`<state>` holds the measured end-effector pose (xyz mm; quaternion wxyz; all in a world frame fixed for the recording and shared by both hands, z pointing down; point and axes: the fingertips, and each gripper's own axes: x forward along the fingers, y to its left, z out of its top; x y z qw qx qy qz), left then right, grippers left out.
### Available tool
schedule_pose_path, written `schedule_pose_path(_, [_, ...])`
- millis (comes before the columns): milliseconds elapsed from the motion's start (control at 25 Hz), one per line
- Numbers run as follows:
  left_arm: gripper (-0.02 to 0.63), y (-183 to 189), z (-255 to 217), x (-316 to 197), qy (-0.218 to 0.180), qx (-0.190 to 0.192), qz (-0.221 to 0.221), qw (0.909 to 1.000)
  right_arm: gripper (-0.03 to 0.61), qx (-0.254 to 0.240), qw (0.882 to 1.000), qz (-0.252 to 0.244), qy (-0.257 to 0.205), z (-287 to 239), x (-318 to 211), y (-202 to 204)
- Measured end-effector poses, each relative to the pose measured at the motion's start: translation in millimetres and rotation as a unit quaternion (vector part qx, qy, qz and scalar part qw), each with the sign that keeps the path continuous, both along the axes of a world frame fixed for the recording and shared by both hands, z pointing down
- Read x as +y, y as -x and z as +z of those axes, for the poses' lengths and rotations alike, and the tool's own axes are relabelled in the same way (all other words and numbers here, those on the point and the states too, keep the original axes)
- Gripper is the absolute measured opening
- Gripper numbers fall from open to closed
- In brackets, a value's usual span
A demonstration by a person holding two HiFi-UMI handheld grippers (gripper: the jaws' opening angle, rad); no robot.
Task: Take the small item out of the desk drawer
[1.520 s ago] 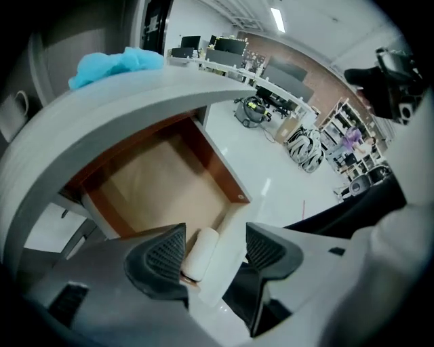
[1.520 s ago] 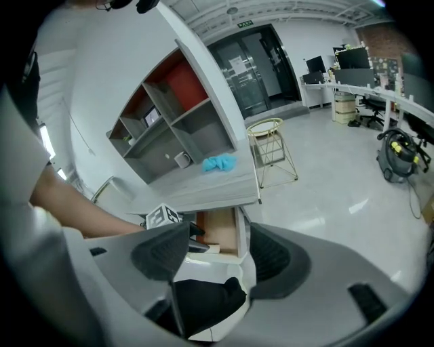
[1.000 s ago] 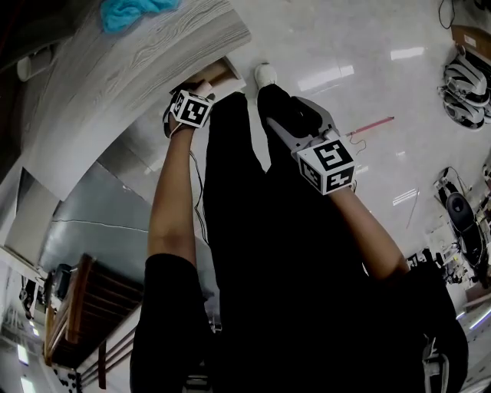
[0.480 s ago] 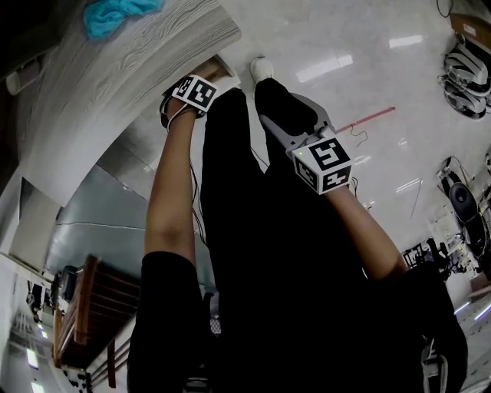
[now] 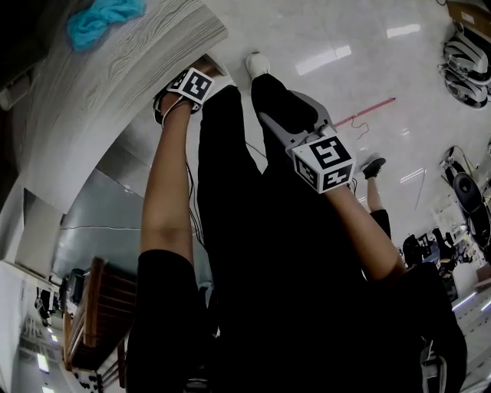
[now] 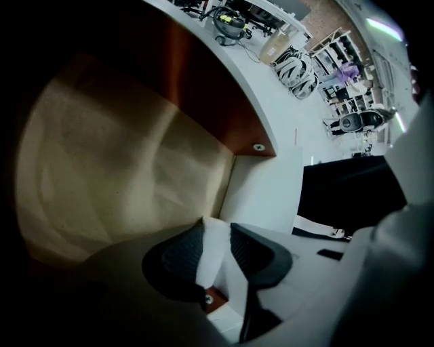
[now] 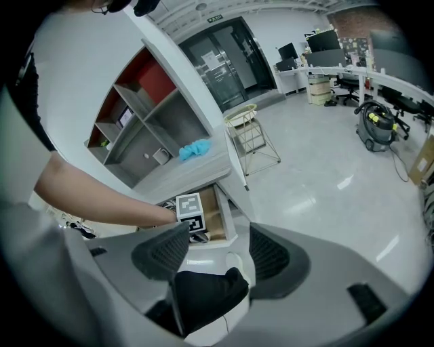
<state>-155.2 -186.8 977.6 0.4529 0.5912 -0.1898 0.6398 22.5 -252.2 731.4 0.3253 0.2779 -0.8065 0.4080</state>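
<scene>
The left claw point(image 6: 215, 234) reached down into the open pale-wood drawer point(image 6: 122, 169) under the grey wood-grain counter point(image 5: 115, 77). Its dark ribbed pads had just been closing and pinched a small white item point(image 6: 211, 256) inside the drawer, close to its white wall. The right claw point(image 7: 218, 247) stood wide open and empty above the person's black trouser leg point(image 7: 203, 291), apart from the drawer.

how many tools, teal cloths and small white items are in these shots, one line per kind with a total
tools: 2, the left tool and the right tool
teal cloth: 1, on the desk top
small white item: 1, gripped between the pads of the left tool, whose jaws have just been closing
total: 4
</scene>
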Motion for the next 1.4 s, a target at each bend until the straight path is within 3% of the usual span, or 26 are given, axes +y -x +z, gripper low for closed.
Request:
schedule_pose_path(240, [0.117, -1, -5, 2, 0.008, 0.011, 0.022, 0.9997, 0.275, -0.003, 1.0, 0.011, 0.0, -1, -1, -8])
schedule_pose_path(520, [0.112, -2, -23, 5, 0.004, 0.033, 0.009, 0.9994, 0.275, -0.004, 1.0, 0.013, -0.008, -7, -6, -17])
schedule_pose_path(800, [0.109, -8, -45, 1, -0.049, 0.032, 0.041, 0.9974, 0.275, -0.015, 1.0, -0.002, -0.007, -14, 2, -11])
schedule_pose_path(1040, [0.109, -12, -61, -7, -0.09, 0.037, 0.033, 0.9947, 0.273, -0.023, 1.0, -0.01, -0.013, -23, 6, -8])
schedule_pose_path(1400, [0.107, -15, -107, -15, -0.142, 0.041, 0.007, 0.989, 0.218, -0.026, 0.999, -0.014, -0.039, -51, -7, -23])
